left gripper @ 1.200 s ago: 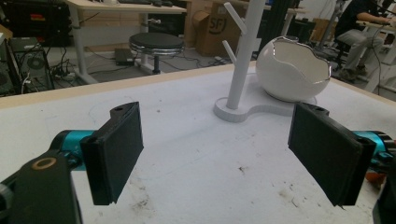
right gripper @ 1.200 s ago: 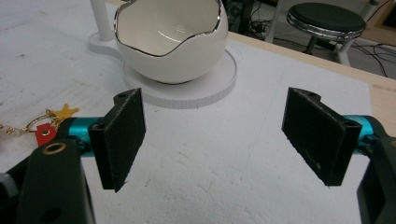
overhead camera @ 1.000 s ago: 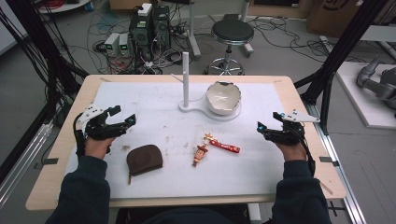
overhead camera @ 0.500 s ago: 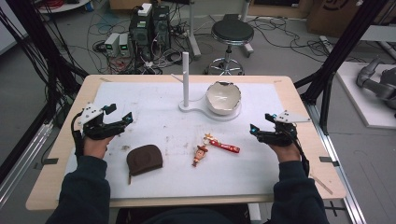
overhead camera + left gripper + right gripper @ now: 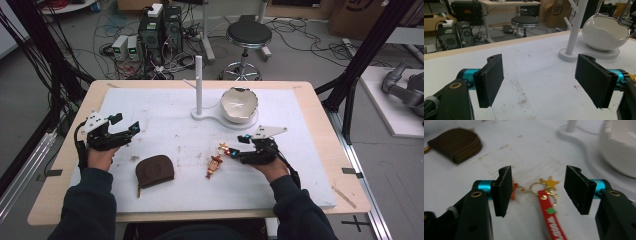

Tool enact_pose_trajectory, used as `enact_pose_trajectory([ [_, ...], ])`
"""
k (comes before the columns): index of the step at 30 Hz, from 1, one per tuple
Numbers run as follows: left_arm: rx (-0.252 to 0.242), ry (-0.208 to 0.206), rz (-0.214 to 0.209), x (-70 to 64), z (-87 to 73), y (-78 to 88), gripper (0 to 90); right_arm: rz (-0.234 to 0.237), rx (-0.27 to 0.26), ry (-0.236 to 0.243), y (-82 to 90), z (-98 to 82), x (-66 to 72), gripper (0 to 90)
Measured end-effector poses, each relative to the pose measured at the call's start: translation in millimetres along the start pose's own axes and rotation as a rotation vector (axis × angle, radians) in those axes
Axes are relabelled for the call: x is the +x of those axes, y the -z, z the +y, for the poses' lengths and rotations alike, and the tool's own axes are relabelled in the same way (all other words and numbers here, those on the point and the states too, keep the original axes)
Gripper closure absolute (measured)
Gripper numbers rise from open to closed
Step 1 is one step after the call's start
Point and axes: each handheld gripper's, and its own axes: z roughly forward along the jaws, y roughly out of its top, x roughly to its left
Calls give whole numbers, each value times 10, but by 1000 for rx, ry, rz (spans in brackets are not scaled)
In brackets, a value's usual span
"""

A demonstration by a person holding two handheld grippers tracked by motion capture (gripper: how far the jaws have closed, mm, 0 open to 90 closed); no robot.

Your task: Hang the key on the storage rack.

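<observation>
Forearms: two dark sleeves are seen entering from the near edge of the bench (image 5: 320, 107), cut off by the bottom of the high view.
Brown pouch (image 5: 155, 170): it lies flat near the front edge, between the two hands, touched by nothing; its far side is cropped in the right gripper view.
Keychain (image 5: 544, 188): it lies on the white mat right of the pouch. A gold ring, a yellow star and a red strap are made out in the right gripper view; the strap's lettering is blurred and cut off at the bottom. An orange piece is partly hidden behind one jaw.
Right gripper (image 5: 234, 152): it is held wide, with nothing gripped; the keychain ring lies on the mat between the jaws, untouched.
Left gripper (image 5: 129, 131): it is spread wide and empty, well apart from the pouch, with bare stained mat ahead of it.
Open room: bare mat is left across the middle and along the left and right edges.
White stand (image 5: 199, 85): an upright post on a flat base; its top is cropped in the left gripper view.
Bowl (image 5: 240, 104): white, jagged-rimmed, seated on the same base.
Beyond the bench: a stool (image 5: 248, 35) and cabling are seen on the floor.
</observation>
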Motion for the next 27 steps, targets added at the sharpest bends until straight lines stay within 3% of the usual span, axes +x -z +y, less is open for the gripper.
enact_pose_trajectory([
  [1,2,1,-3,-5,-1,-4,231,16,35,51,-100,5,92,411],
  [5,7,0,-5,-16,0,-9,231,48,95,89,-243,3,220,409],
  [8,10,1,-5,-20,1,-9,232,101,122,110,-419,12,368,393],
  [12,10,6,-3,-14,-6,-10,232,103,154,122,-497,4,424,370],
  [16,10,10,-3,-2,-8,-7,233,92,158,130,-504,-4,384,399],
  [17,10,10,-3,-1,-8,-7,233,91,160,114,-498,-7,369,402],
  [20,7,14,-2,1,-8,-5,233,71,149,91,-427,-3,292,481],
  [21,6,13,-1,3,-7,-4,233,56,150,85,-407,-5,277,563],
  [22,6,14,0,5,-8,-4,233,56,150,85,-407,-5,277,563],
  [23,7,15,-2,7,-9,-6,233,59,177,101,-380,-19,257,673],
  [25,10,15,-2,5,-10,-7,233,53,188,106,-380,-26,264,703],
  [27,8,16,-3,0,-9,-9,233,62,213,141,-401,-37,287,785],
])
